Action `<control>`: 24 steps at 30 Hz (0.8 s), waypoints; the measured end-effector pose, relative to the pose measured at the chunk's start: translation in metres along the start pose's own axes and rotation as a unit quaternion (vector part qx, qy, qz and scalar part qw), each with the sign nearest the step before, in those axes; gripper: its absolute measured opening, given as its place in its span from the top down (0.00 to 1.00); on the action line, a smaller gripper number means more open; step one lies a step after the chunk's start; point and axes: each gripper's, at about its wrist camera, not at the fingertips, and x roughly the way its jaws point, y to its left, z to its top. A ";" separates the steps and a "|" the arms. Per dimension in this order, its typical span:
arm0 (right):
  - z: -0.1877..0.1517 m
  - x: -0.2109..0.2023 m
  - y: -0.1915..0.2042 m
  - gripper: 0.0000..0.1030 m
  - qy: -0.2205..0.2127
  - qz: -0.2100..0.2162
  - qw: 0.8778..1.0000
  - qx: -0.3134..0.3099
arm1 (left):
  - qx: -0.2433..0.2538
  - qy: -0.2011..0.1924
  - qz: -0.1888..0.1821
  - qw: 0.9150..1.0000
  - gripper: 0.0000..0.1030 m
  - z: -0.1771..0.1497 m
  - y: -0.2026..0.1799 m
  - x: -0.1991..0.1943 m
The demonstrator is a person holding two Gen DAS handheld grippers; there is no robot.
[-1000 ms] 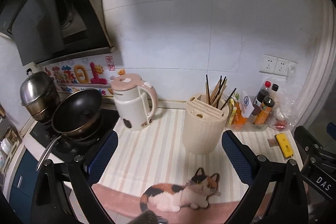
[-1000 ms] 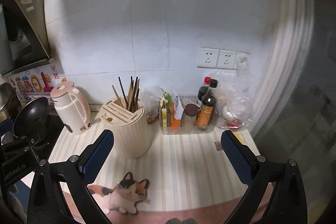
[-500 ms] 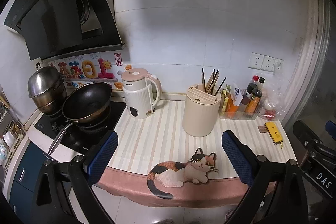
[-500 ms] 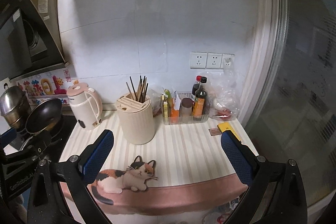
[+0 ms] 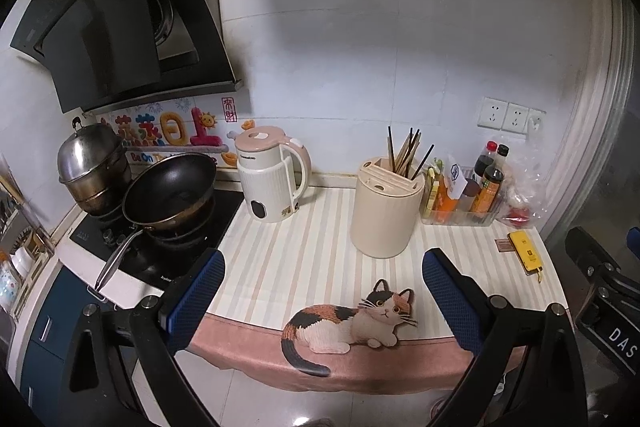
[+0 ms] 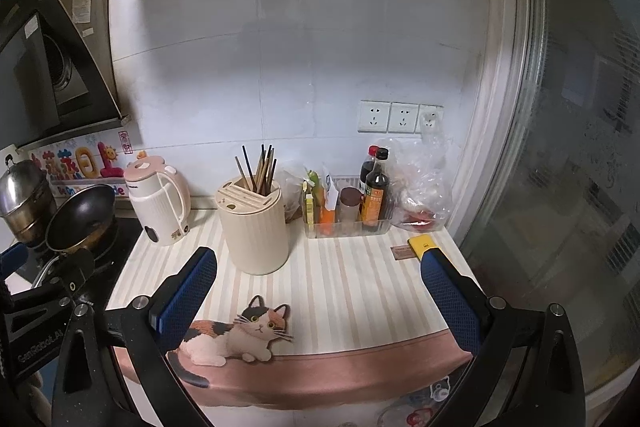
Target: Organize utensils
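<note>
Chopsticks [image 5: 405, 155] stand up in the round cream holder [image 5: 386, 206] on the striped mat [image 5: 304, 247]. Left gripper [image 5: 322, 301] has its jaws wide apart, holding nothing. Right gripper [image 6: 318, 297] is wide apart too, touching nothing, in front of the holder.

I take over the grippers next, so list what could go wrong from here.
1. The chopsticks lean loosely out of the cream holder; a careless grab may spill them.
2. The pan handle juts off the stove near the left gripper and could be bumped.
</note>
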 end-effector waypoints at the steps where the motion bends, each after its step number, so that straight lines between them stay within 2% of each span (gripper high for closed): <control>1: 0.001 0.002 -0.001 0.00 0.001 0.000 1.000 -0.001 | 0.001 0.001 0.002 1.000 0.02 0.001 0.000 0.001; 12: 0.006 0.020 0.001 0.00 0.016 0.002 1.000 -0.009 | 0.004 0.021 0.010 1.000 0.02 0.004 0.000 0.013; 24: 0.007 0.028 0.006 0.00 0.023 0.002 1.000 -0.013 | 0.005 0.024 0.011 1.000 0.02 0.005 0.000 0.016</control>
